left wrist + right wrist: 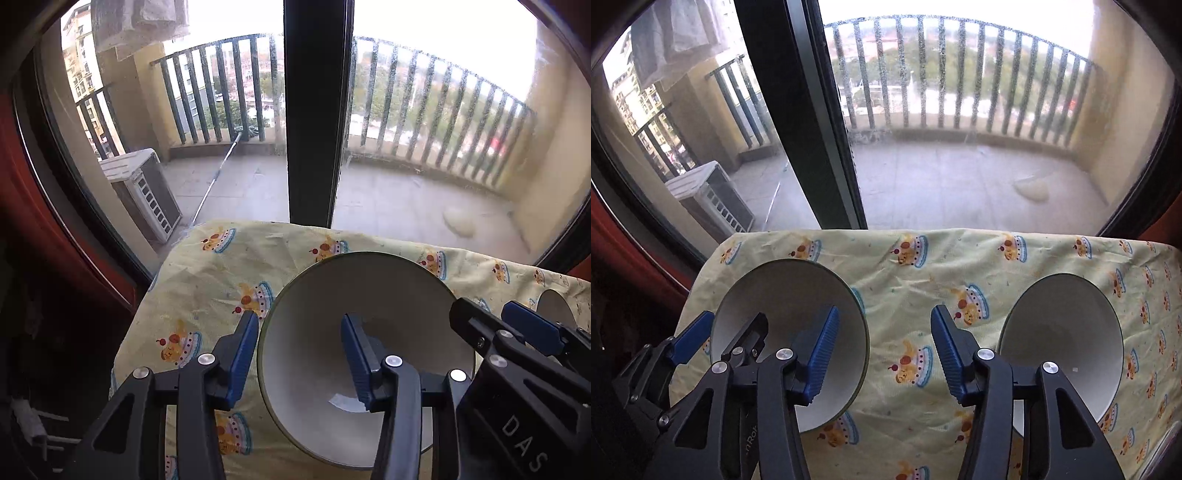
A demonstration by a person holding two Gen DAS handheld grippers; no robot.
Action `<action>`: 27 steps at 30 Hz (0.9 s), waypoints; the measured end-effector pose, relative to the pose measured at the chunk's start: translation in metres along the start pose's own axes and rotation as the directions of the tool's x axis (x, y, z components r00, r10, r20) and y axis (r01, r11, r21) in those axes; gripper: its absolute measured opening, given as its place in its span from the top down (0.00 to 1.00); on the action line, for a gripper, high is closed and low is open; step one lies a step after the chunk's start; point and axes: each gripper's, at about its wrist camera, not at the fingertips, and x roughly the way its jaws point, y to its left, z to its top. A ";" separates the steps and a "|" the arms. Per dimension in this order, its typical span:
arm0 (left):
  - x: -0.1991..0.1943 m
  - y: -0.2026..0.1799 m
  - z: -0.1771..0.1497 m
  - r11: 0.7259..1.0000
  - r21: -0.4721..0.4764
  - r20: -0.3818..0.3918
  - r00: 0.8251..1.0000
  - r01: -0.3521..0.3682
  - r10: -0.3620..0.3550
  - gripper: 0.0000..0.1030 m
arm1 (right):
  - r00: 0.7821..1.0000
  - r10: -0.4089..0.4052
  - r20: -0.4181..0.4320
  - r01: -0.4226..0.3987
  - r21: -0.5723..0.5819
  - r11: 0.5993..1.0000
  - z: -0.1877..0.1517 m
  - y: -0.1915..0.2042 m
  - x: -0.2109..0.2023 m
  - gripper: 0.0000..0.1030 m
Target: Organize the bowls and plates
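Two grippers and two bowls are in view, all over one table covered by a yellow cloth (916, 280) printed with cartoon cakes.

Nearest in the left wrist view, the left gripper (299, 354) stands released, its blue pads wide apart: one pad sits outside the left bowl (354, 295) on its left, the other is inside it, so the near-left rim lies between them without either pad visibly pressing it. The right gripper's fingers cross the bowl's right edge in this view.

In the right wrist view the right gripper (882, 354) is also released, pads spread over bare cloth between the two bowls, grasping nothing. Its left pad overlaps the left bowl's right side and its right pad stands just left of the right bowl (1067, 332).

Both bowls are white, sit on the near half of the cloth, well apart from each other, and hold nothing.

Farther off, the table's far edge meets a window with a dark central frame (317, 110). Beyond the glass lie a balcony, its railing (960, 74), and one air-conditioner unit (144, 192) at far left.
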 end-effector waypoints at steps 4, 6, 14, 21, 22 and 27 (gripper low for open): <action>0.010 0.000 -0.001 1.000 0.007 -0.007 1.000 -0.007 0.007 0.61 | 1.000 -0.008 -0.014 0.008 -0.014 1.000 0.001 0.010 0.015 0.62; 0.011 0.003 -0.002 1.000 -0.002 -0.005 1.000 -0.006 0.006 0.66 | 1.000 -0.013 -0.019 0.012 -0.003 1.000 0.001 0.012 0.022 0.68; 0.016 0.013 0.000 0.999 -0.040 -0.026 1.000 0.013 -0.014 0.76 | 1.000 -0.018 -0.005 0.018 -0.028 0.999 0.004 0.020 0.025 0.79; 0.010 0.005 -0.006 0.999 -0.029 -0.045 0.999 0.024 -0.025 0.76 | 0.999 -0.036 -0.017 0.035 -0.050 0.998 -0.002 0.017 0.018 0.79; 0.008 0.004 -0.009 0.999 -0.028 -0.047 0.998 0.027 -0.028 0.76 | 0.999 -0.039 -0.017 0.038 -0.055 0.998 -0.003 0.016 0.016 0.79; -0.004 -0.006 -0.022 0.999 -0.021 -0.058 0.998 0.032 -0.033 0.76 | 0.998 -0.049 -0.025 0.048 -0.061 0.997 -0.015 0.006 0.005 0.79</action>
